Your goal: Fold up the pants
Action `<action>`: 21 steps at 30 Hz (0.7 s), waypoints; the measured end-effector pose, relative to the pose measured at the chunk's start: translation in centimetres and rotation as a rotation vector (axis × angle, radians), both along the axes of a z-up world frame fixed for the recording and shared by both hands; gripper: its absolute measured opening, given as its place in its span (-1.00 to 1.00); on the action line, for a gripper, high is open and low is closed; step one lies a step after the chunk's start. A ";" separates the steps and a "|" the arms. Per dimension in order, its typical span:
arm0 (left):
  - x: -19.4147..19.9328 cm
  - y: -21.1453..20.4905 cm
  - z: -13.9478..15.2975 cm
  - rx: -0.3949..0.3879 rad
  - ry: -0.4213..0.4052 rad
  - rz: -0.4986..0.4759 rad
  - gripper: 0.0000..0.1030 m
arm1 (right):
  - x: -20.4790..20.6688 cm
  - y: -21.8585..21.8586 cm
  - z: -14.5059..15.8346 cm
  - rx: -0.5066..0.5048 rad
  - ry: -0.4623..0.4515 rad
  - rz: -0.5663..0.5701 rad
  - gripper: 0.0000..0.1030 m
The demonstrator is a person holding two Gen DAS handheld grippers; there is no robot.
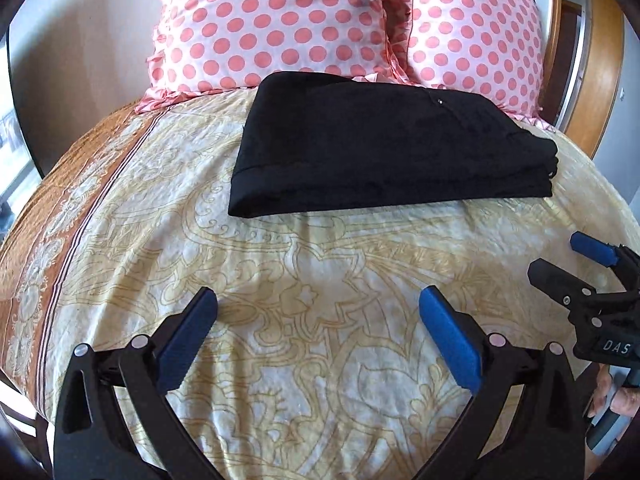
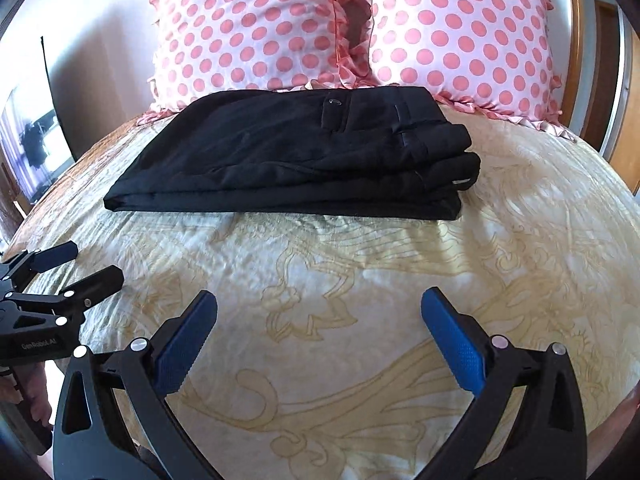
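Black pants (image 1: pixel 384 148) lie folded in a flat stack on the bed, just in front of the pillows; they also show in the right wrist view (image 2: pixel 296 156), with a pocket button and belt loops on top and the layered fold edges at the right. My left gripper (image 1: pixel 318 300) is open and empty, held above the bedspread well short of the pants. My right gripper (image 2: pixel 319 300) is open and empty, also short of the pants. The right gripper shows at the right edge of the left wrist view (image 1: pixel 560 256), and the left gripper at the left edge of the right wrist view (image 2: pixel 92 264).
A cream bedspread (image 1: pixel 320 320) with a gold floral pattern and a brown stripe on the left covers the bed. Two pink polka-dot pillows (image 2: pixel 256 28) (image 2: pixel 472 32) lean behind the pants. A wooden door frame (image 1: pixel 600 80) stands at the right, a wall at the left.
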State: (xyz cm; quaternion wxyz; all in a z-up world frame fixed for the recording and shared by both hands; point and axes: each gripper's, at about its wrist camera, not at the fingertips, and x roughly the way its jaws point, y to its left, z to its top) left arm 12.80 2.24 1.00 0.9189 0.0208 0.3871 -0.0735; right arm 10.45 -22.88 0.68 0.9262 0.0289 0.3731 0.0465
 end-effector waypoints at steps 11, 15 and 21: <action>-1.3 -0.2 -0.6 0.014 -0.086 -0.001 0.97 | -1.1 0.5 -0.7 -0.052 -0.046 -0.018 0.97; -1.4 -0.2 -0.6 0.010 -0.096 0.005 0.97 | -1.3 0.5 -0.7 -0.049 -0.059 -0.021 0.97; -1.5 -0.2 -0.6 0.009 -0.101 0.016 0.97 | -1.3 0.6 -0.8 -0.049 -0.065 -0.030 0.97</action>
